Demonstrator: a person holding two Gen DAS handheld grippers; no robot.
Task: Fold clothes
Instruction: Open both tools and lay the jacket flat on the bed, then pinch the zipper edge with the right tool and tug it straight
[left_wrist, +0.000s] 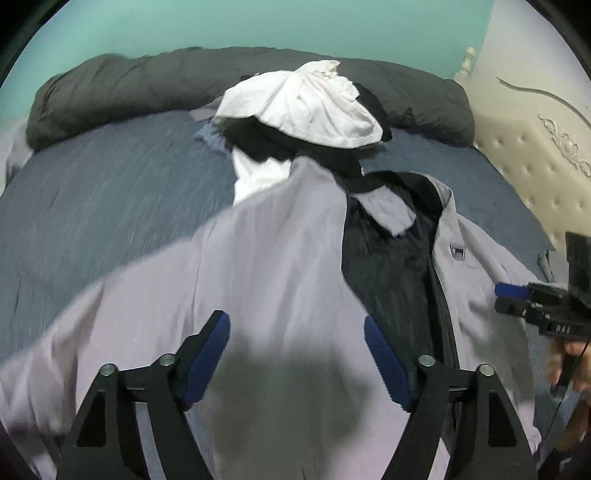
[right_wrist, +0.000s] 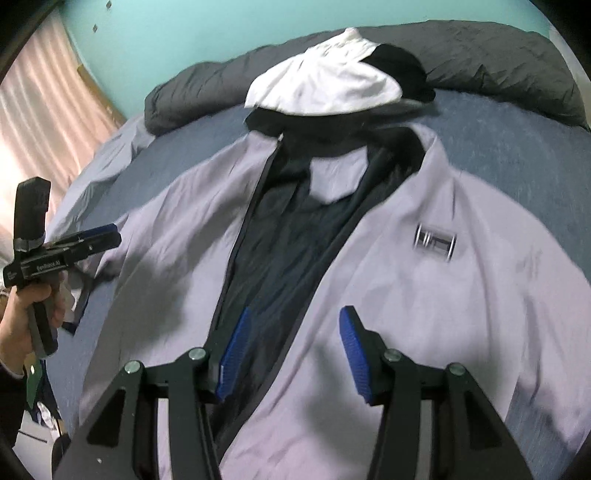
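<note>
Two views. Left wrist: left gripper (left_wrist: 297, 334) jaws wide, empty, above the jacket (left_wrist: 266, 266) spread on the bed (left_wrist: 110, 192) for folding. Right wrist: right gripper (right_wrist: 295, 332) jaws half-open, empty, over the jacket's zip; clothes pile (right_wrist: 325, 88) beyond its collar.

Lilac jacket (right_wrist: 424, 288) unzipped, spread on bed

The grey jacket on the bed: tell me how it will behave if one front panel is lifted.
The grey jacket will probably drape limply: its cloth lies rumpled and creased. Being unzipped, with the dark lining showing, one panel would likely rise alone and the rest trail. It looks thin, so probably light.
</note>
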